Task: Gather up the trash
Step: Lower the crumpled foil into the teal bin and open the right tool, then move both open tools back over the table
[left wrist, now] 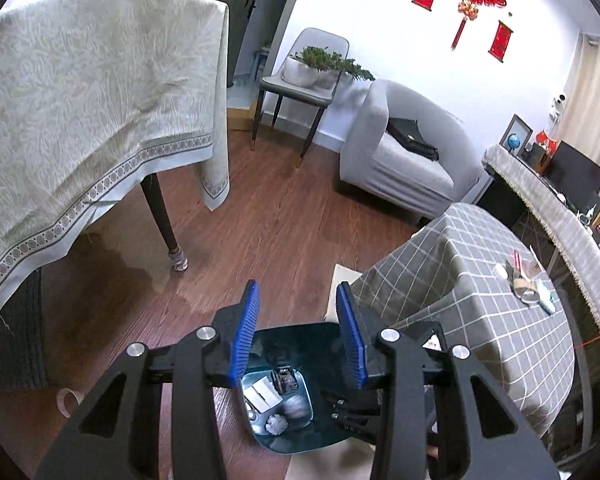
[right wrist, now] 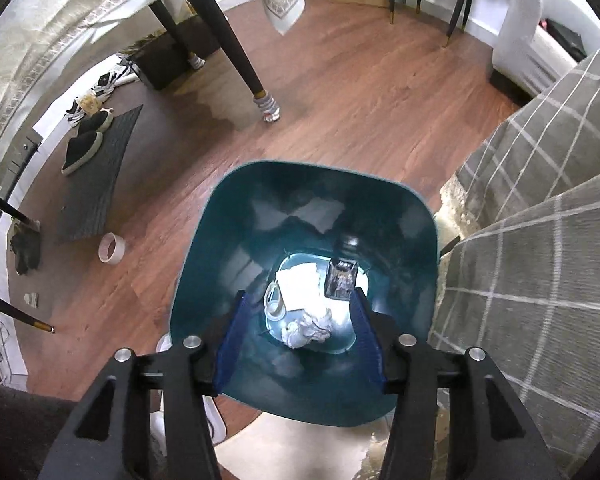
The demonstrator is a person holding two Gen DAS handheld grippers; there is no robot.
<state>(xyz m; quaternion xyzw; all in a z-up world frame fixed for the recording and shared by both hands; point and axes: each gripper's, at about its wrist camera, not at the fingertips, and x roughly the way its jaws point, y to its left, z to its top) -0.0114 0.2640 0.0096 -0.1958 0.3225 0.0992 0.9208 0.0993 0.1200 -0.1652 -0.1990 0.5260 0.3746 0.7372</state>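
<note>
A teal trash bin [right wrist: 228, 216] stands on the wood floor; it also shows in the left wrist view [left wrist: 296, 340]. Inside lie crumpled paper [right wrist: 308, 326], a folded white sheet [right wrist: 300, 284], a tape roll [right wrist: 272, 302] and a dark packet [right wrist: 340, 280]. My right gripper [right wrist: 300, 300] is open and empty, right above the bin mouth. My left gripper [left wrist: 298, 292] is open and empty, higher above the bin. More trash [left wrist: 526, 284] lies on the checked grey table [left wrist: 480, 300] at the right.
A table with a pale cloth [left wrist: 80, 100] and dark legs [right wrist: 236, 40] stands to the left. A tape roll [right wrist: 112, 247] lies on the floor left of the bin. A grey sofa [left wrist: 404, 156] and a chair [left wrist: 300, 88] are further back. A dark mat with shoes [right wrist: 92, 168] is far left.
</note>
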